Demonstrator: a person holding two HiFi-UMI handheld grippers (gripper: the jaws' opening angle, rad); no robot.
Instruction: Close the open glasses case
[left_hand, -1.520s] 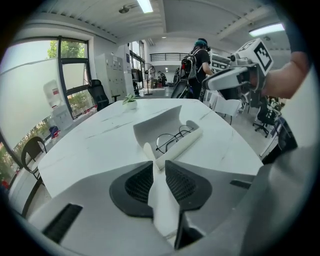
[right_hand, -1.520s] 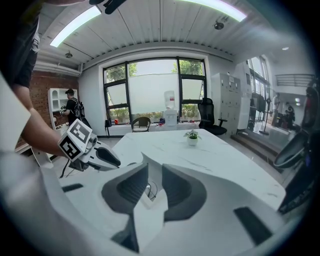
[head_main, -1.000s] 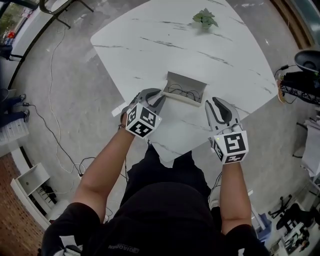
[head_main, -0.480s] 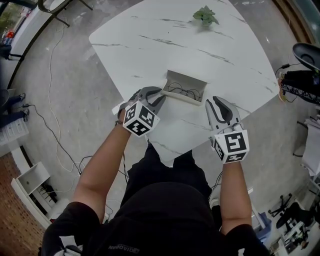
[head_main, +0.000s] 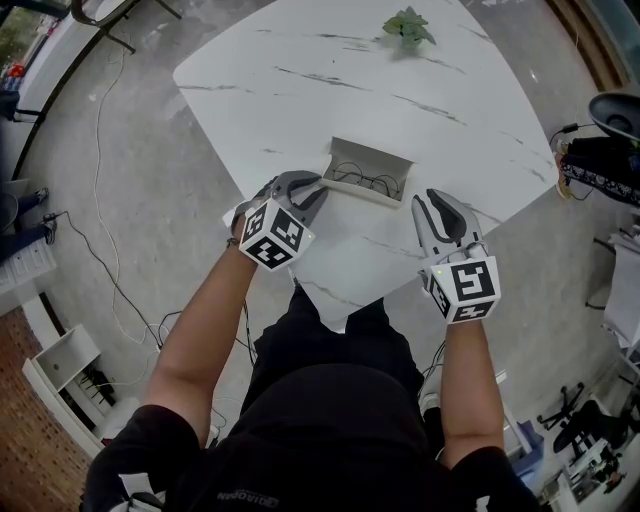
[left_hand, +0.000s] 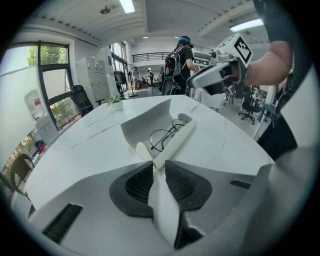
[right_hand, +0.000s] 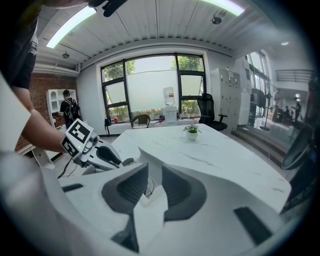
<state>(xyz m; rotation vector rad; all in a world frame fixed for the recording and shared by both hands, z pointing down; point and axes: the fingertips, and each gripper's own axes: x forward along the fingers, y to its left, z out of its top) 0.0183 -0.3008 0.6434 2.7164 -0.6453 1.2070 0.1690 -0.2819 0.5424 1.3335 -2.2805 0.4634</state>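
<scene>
Left gripper (head_main: 320, 185), jaws pinched on the near-left flap of the open grey glasses case (head_main: 372, 170) on the white marble tabletop (head_main: 330, 90), has barely shifted in a second — closing not yet begun — while right gripper (head_main: 438, 212) waits near-right, jaws narrowly apart, empty.

Got a white marble table (head_main: 450, 120) in front of me, with a little potted plant (head_main: 407, 32) near its far edge. Cables (head_main: 98, 170) trail over the grey floor (head_main: 180, 160) on my left. There's a white shelf (head_main: 60, 365) by the brick wall (head_main: 20, 440), and a water dispenser (right_hand: 169, 111) at the windows (right_hand: 147, 85).
</scene>
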